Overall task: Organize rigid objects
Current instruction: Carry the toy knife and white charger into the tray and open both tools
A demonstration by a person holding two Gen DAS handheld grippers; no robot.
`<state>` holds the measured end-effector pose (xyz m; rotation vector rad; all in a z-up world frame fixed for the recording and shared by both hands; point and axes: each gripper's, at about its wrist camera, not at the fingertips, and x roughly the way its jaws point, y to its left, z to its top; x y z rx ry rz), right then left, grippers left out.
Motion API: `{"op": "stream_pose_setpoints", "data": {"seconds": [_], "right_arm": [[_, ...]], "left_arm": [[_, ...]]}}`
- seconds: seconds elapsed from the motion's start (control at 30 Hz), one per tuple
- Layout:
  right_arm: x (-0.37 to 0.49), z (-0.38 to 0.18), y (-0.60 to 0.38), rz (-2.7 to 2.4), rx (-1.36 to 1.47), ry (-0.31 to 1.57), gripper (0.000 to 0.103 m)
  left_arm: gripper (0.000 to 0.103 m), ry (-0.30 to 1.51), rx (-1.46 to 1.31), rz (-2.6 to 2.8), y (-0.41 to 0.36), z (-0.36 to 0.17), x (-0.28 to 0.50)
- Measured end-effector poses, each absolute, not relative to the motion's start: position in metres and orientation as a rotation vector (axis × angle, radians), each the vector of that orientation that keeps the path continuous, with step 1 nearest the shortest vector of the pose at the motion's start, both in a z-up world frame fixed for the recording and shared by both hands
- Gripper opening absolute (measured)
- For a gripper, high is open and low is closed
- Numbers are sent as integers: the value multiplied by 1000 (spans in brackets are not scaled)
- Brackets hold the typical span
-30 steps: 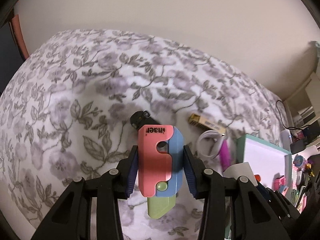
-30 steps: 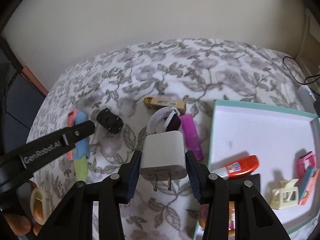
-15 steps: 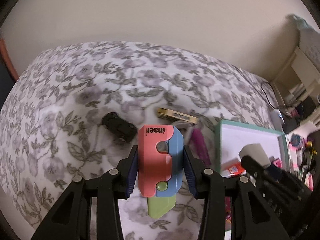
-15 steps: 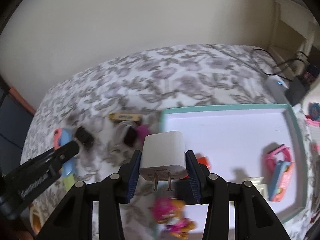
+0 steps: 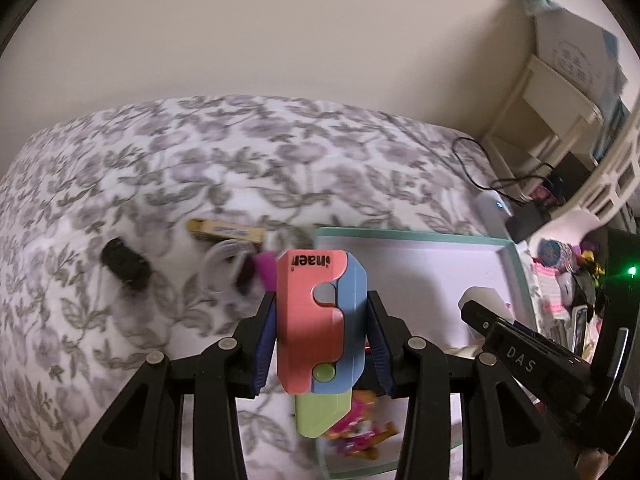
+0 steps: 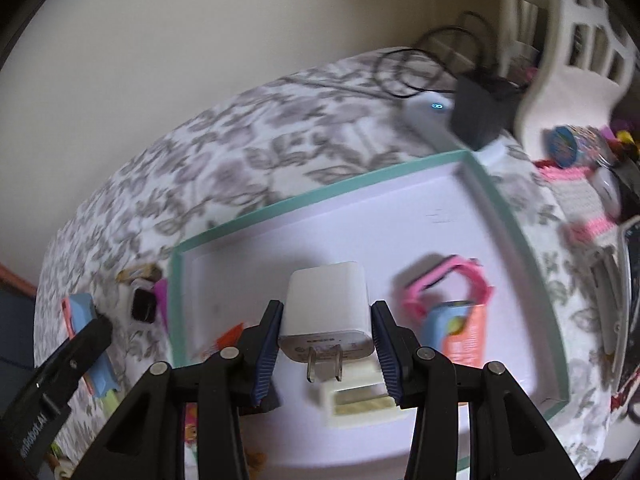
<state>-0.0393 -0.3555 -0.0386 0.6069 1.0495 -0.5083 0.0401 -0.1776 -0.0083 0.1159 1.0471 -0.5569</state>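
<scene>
Two grips are loaded at once, and that is where we see the risk. Our right gripper [image 6: 326,340] is clamped on the charger [image 6: 326,310], jaws at a middling width pressing its flat sides, prongs pointing back at the camera, and it hangs over the tray [image 6: 320,196] above the cream clip [image 6: 356,402] and just beside the pink watch [image 6: 448,288]. If we let go from here, we judge the charger could land on the clip or knock the watch, and a smooth, fairly heavy block dropped from height may bounce or skid on the hard floor of the tray. Our left gripper [image 5: 320,340] is closed narrow on the toy knife [image 5: 320,320], pads on its pink and blue edges, green blade tip sticking out below; it sits over the near-left corner of the tray [image 5: 412,236], with a bright toy [image 5: 356,432] blurred underneath. The two grippers are near each other, so we could clash fingers if both go down together. The knife is long and held near its middle, so it could pivot in the pads if the tip catches the rim. Still on the bedspread [image 5: 160,160], well left of the tray, lie the black car [image 5: 126,266], the yellow bar [image 5: 226,232], the cable coil [image 5: 224,268] and a purple piece [image 5: 266,272].
</scene>
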Motion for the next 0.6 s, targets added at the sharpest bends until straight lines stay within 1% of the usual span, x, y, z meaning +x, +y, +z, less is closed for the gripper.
{"op": "stream_pose_setpoints", "data": {"seconds": [0.3, 0.6], "right_arm": [[-47, -38, -372, -561, 582, 1037, 47], [-47, -46, -377, -547, 597, 1049, 48]], "left_arm": [[44, 1028, 153, -590, -217, -14, 35], [44, 1073, 198, -621, -241, -41, 30]]}}
